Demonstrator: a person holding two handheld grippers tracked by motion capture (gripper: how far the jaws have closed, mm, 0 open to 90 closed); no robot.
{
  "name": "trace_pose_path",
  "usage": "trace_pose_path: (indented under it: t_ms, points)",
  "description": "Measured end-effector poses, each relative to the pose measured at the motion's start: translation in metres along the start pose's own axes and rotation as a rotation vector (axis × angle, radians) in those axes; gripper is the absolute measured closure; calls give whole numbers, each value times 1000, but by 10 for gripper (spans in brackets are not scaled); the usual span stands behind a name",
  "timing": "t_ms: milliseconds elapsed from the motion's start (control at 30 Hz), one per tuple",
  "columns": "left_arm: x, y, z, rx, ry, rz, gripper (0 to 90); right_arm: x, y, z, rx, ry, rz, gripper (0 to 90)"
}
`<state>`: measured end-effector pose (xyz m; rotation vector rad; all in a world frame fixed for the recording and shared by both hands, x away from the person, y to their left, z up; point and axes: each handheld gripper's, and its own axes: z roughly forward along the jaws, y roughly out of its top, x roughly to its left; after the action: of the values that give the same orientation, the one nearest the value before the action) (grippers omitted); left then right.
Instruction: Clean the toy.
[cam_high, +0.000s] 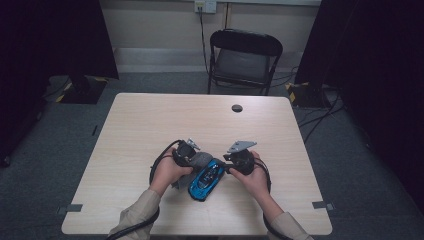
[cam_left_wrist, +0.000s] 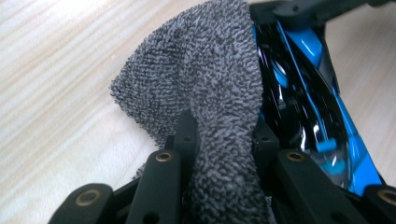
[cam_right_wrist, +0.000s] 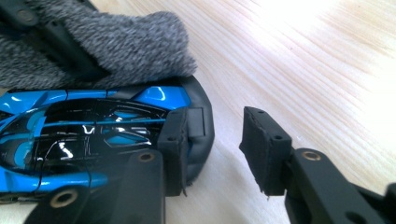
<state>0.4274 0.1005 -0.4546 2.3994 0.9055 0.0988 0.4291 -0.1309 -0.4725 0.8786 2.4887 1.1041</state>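
Blue and black toy car (cam_high: 205, 181) lies on the table (cam_high: 150, 125) between the two grippers, near the person's edge. In the right gripper view the car (cam_right_wrist: 93, 135) sits to the left of the jaws; one pad rests against its dark end, the other stands clear over bare wood. The right gripper (cam_right_wrist: 215, 149) has its jaws parted with nothing clamped between them; whether the near pad presses the car cannot be told.

Grey cloth (cam_left_wrist: 210, 93) is pinched tight between the closed jaws of the left gripper (cam_left_wrist: 224, 140), draped forward and lying against the car's side (cam_left_wrist: 303, 116). From the high view, the left gripper (cam_high: 192, 159) and right gripper (cam_high: 229, 165) flank the car, each held in a hand.
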Motion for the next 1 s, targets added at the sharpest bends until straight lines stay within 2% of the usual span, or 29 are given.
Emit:
trace_pose_path:
  t_ms: [267,400,500,567,733,1000]
  points:
    - [-5,-14,-7,-28,-32,-16,714,-2,-2,0,-15,-6,27,619]
    - [-7,-17,-11,-1,-27,-1,714,-1,-2,0,-13,-9,20,623]
    - [-9,-22,-14,8,-29,4,714,-3,-3,0,-15,-11,38,628]
    - [-10,-25,-15,6,-30,-1,714,-4,-4,0,-21,-3,51,654]
    - [-12,-35,-19,-4,-44,-18,715,-4,-4,0,-24,0,52,658]
    - [-18,-47,-23,-24,-58,-18,714,-2,-5,0,-30,7,62,655]
